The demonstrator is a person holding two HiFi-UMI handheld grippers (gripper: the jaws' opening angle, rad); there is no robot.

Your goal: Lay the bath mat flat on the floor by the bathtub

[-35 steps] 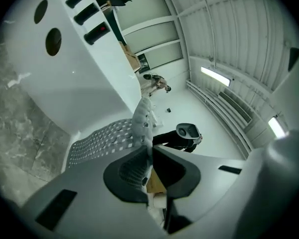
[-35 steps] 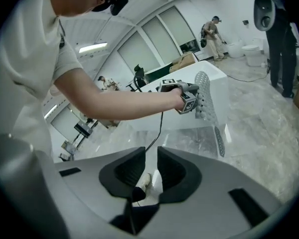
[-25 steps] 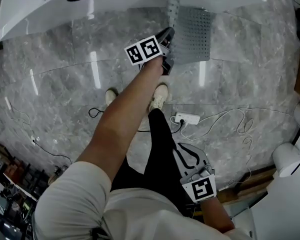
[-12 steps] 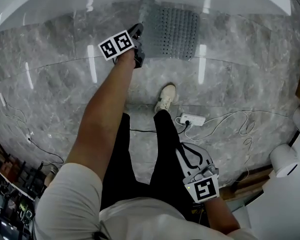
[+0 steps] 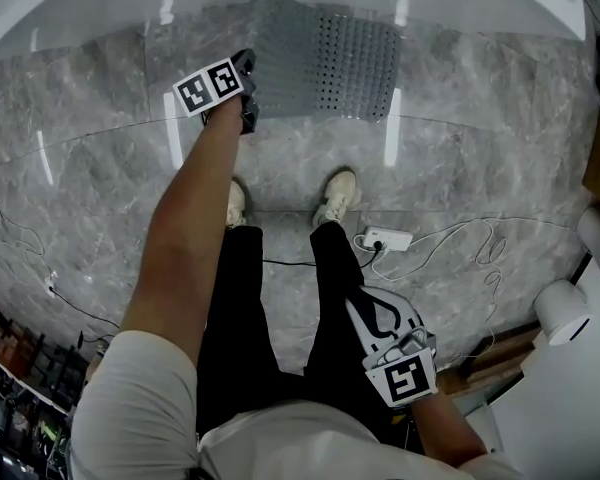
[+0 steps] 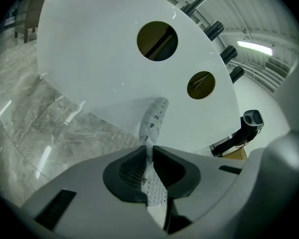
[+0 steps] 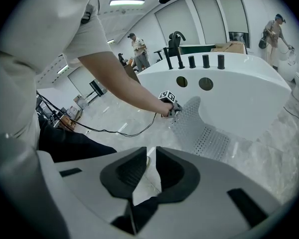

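Floor [image 5: 500,138] of grey veined marble fills most of the head view. White bathtub [image 5: 80,8] runs along the top edge of that view; the left gripper view shows two round holes [image 6: 157,41] in its rim, and the right gripper view shows a row of dark fittings [image 7: 205,61] above them.

Person standing before the tub, in dark trousers and a light top, with the left arm [image 5: 185,228] stretched forward and down.

Grey perforated bath mat [image 5: 330,63] on the floor at the foot of the tub. Its right part lies flat. Its left end is lifted and curls upward against the tub wall.

Left gripper [image 6: 148,152] closed on the mat's raised left edge: the thin sheet passes between the two pads and runs on beyond them. Its marker cube [image 5: 208,86] faces upward beside the mat.

Right gripper [image 7: 151,156] held low by the person's right thigh, well apart from the mat. Its jaws are drawn close, with a narrow slit between them and nothing in it. Its marker cube [image 5: 402,380] shows at lower right of the head view.

Two light shoes [image 5: 337,196] planted near the mat's near edge. White power strip [image 5: 385,238] just beside the right shoe, with thin cables [image 5: 480,253] trailing from it across the floor.
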